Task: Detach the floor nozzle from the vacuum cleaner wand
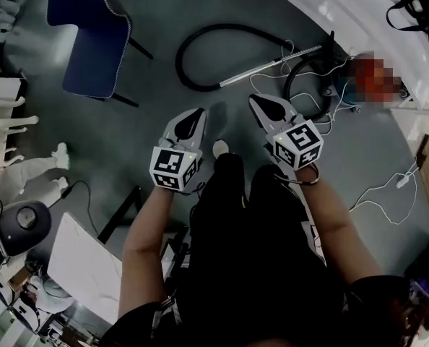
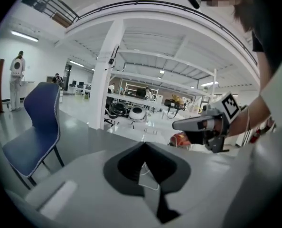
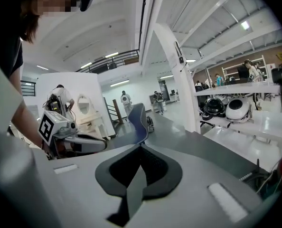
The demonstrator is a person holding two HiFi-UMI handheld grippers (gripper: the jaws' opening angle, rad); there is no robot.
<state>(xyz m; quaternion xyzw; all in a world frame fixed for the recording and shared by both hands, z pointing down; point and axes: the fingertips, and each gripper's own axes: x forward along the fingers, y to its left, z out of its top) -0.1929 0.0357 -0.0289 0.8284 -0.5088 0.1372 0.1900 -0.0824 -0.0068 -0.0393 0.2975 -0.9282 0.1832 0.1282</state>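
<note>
- The left gripper (image 1: 196,118) is at centre frame, its jaws clenched together on nothing.
- The right gripper (image 1: 261,105), just to its right, is likewise closed and empty.
- The vacuum wand (image 1: 269,69) lies on the floor at upper centre, apart from both grippers and joined to a looped black hose (image 1: 193,45).
- The floor nozzle may be the dark piece at the wand's right end, but I cannot tell.
- A blue chair (image 1: 84,35) stands at upper left.

A stretch of bare grey floor (image 1: 160,103) is left open just ahead of the left gripper (image 1: 197,114) and the right gripper (image 1: 258,103). Beyond it, the way is crossed by a looped black hose (image 1: 225,26) and a silver wand (image 1: 269,67). The left side is bounded by a blue chair (image 1: 88,35), and the right is cluttered by tangled white cables (image 1: 317,114). A white table (image 1: 84,266) is set close at the lower left.
</note>
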